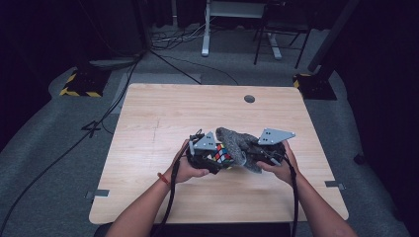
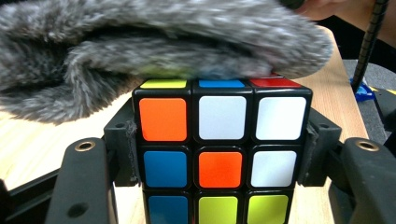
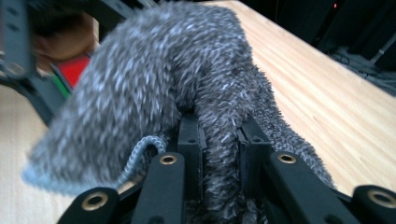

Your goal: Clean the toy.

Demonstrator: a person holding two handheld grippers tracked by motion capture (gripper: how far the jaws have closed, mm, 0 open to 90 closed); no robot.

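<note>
A pale wooden table (image 1: 163, 113) stands on grey carpet in a dark room, and both hands meet over its middle, a little toward the person's edge. The left gripper (image 1: 210, 155) has its black jaws clamped on the two sides of a scrambled, black-framed, multicoloured puzzle cube (image 2: 222, 154). The right gripper (image 1: 262, 150) has its jaws pinched together on a fold of a fuzzy grey knitted cloth (image 3: 187, 88), which drapes over the top of the cube and touches it.
</note>
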